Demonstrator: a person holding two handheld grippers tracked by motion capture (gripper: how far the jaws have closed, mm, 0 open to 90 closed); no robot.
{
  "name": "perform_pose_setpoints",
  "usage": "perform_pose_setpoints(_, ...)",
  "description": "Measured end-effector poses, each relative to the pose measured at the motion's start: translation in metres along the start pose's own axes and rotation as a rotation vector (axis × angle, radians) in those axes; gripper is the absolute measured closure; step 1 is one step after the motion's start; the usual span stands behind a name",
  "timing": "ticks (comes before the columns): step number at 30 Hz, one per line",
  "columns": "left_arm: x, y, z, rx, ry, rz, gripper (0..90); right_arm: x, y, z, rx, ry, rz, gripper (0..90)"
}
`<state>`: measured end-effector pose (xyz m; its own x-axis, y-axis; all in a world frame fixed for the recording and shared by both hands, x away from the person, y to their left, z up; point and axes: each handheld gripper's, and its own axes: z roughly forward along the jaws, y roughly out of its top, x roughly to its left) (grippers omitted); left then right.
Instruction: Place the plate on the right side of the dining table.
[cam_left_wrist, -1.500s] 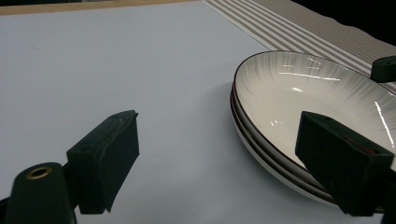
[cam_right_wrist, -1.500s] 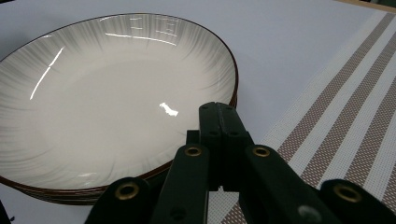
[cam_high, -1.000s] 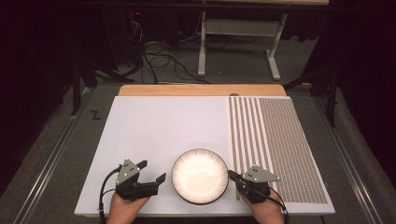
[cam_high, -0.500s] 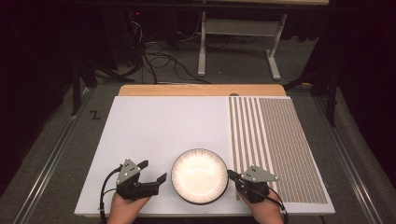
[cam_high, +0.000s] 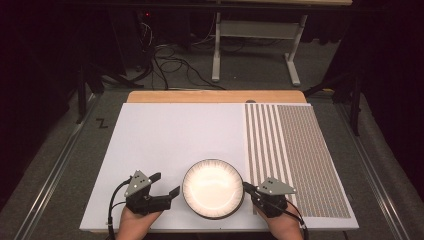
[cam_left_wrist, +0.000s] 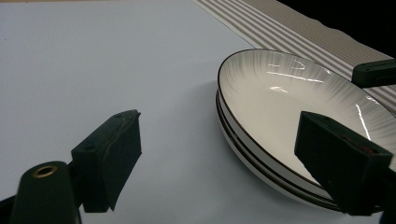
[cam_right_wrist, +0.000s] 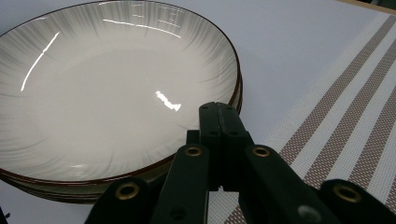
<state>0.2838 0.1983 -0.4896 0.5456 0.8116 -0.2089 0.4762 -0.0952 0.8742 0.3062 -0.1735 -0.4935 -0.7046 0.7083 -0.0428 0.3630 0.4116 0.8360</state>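
Nothing has visibly shifted since the earlier frames: both hands and the dishes sit where they were. Stacked white plates (cam_high: 213, 188) with dark rims rest on the white board (cam_high: 170, 140) near its front edge, just left of the striped woven mat (cam_high: 295, 150). On their left, the left gripper (cam_high: 166, 184) has its jaws spread wide, apart from the rim. At their right edge, the right gripper (cam_high: 247, 187) has its jaws pressed together, tips over the rim (cam_right_wrist: 236, 88); contact is unclear.
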Motion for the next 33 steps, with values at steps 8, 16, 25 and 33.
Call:
perform_pose_setpoints(8, -0.001, 0.0, 0.001, -0.001, -0.006, -0.003, 15.3, 0.0, 0.0, 0.001, 0.003, 0.003, 0.003, 90.0)
perform_pose_setpoints(16, -0.001, 0.0, 0.001, -0.005, -0.028, -0.023, 15.4, 0.002, 0.001, 0.003, 0.007, 0.005, -0.003, 90.0)
perform_pose_setpoints(25, 0.0, 0.0, 0.0, -0.006, -0.03, -0.025, 15.5, 0.006, 0.002, 0.007, 0.013, 0.012, -0.022, 90.0)
perform_pose_setpoints(33, 0.0, -0.001, 0.0, -0.007, -0.033, -0.032, 15.7, 0.011, 0.003, 0.01, 0.021, 0.029, -0.03, 90.0)
